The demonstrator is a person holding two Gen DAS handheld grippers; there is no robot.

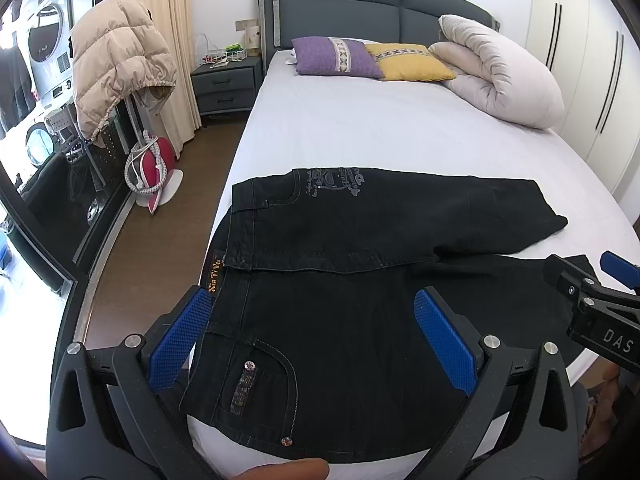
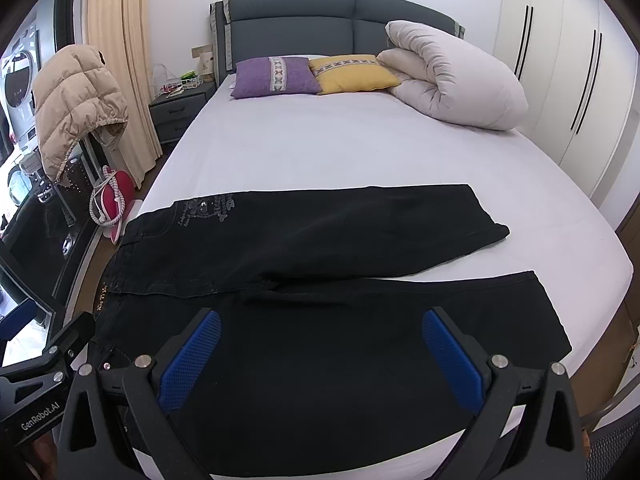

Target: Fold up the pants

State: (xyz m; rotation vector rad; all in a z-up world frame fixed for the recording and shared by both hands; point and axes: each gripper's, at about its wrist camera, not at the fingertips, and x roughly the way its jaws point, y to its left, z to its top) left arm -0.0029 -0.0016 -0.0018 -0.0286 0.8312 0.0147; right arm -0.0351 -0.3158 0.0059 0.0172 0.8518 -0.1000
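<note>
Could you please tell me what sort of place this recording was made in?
Most likely a home bedroom: black pants lie on a made bed with a padded headboard, a bedside table and a wardrobe.

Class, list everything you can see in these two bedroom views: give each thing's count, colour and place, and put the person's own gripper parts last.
pants: one, black, spread flat across the near end of the bed
bed: one, white sheet, dark grey headboard, centre
cushions: two, purple and yellow, by the headboard
duvet: one, off-white, rolled, right of the cushions
nightstand: one, dark grey, left of the bed
puffer jacket: one, beige, hanging at left
curtain: one, cream, left wall
wardrobe: one, white, right wall
left gripper: blue fingers open, above the waistband
right gripper: blue fingers open, above a leg
</note>
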